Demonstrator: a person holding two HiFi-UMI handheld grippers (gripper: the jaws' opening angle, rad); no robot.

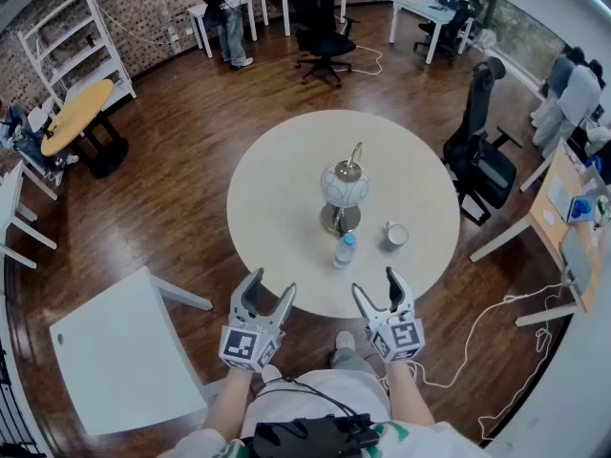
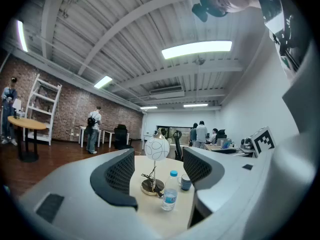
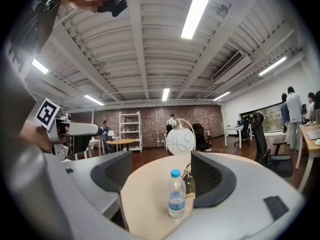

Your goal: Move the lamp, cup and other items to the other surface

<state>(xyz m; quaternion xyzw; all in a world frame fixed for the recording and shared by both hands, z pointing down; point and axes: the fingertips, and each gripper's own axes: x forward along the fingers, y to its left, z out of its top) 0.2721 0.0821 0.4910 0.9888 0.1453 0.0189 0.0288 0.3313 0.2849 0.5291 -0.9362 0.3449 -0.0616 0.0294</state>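
On the round white table [image 1: 277, 189] stand a lamp [image 1: 345, 186] with a white globe shade, a clear water bottle [image 1: 345, 250] with a blue cap and a grey cup [image 1: 395, 236]. My left gripper [image 1: 268, 292] and right gripper [image 1: 376, 287] hover level at the table's near edge, both open and empty. In the left gripper view the lamp [image 2: 156, 149], the bottle [image 2: 170, 197] and the cup [image 2: 185, 183] lie ahead between the jaws. In the right gripper view the bottle [image 3: 176, 194] stands closest, with the lamp [image 3: 180, 141] behind it.
A square white table [image 1: 124, 351] stands at the lower left. A black office chair [image 1: 482, 156] is right of the round table, another chair [image 1: 320, 22] beyond it. A yellow round table [image 1: 76, 114] and white shelf [image 1: 72, 36] are at the far left. People stand at the back and right. A white cable lies on the floor at right.
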